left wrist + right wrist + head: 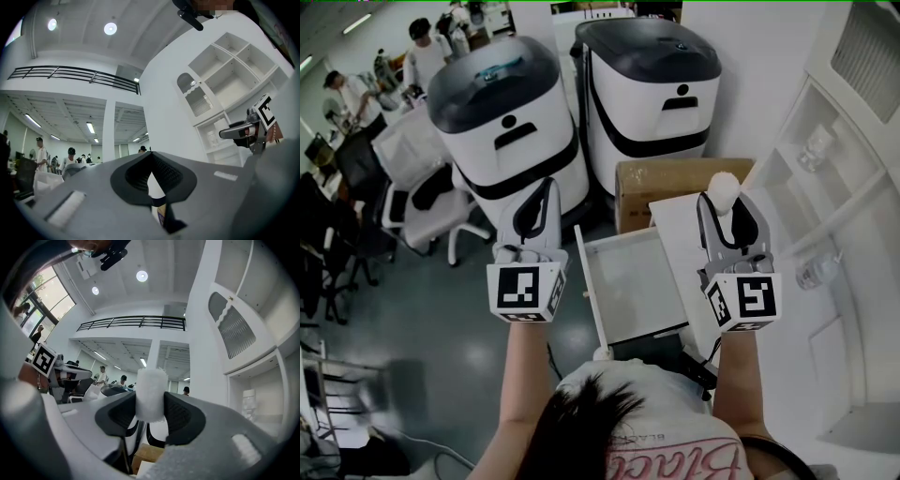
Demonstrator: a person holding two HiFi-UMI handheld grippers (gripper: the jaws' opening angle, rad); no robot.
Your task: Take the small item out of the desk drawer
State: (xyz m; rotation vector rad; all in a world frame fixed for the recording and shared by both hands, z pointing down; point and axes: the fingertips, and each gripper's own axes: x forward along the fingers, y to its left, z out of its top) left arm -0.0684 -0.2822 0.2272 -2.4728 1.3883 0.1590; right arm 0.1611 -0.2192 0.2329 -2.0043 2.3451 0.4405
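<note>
In the head view my right gripper (724, 197) is held up above the white desk (673, 223), shut on a small white fuzzy item (723, 186). The right gripper view shows that item (150, 393) pinched upright between the two dark pads of the right gripper (150, 404). The desk drawer (584, 267) stands pulled open below and between my hands, and its floor looks bare. My left gripper (548, 186) is raised to the left of the drawer. In the left gripper view its tips (151, 157) meet with nothing between them.
Two white machines with dark lids (511, 122) (652, 89) stand beyond the drawer, with a cardboard box (675, 178) beside the desk. White shelving (825, 159) holding a bottle (818, 272) lines the right. An office chair (422, 202) and people are at the far left.
</note>
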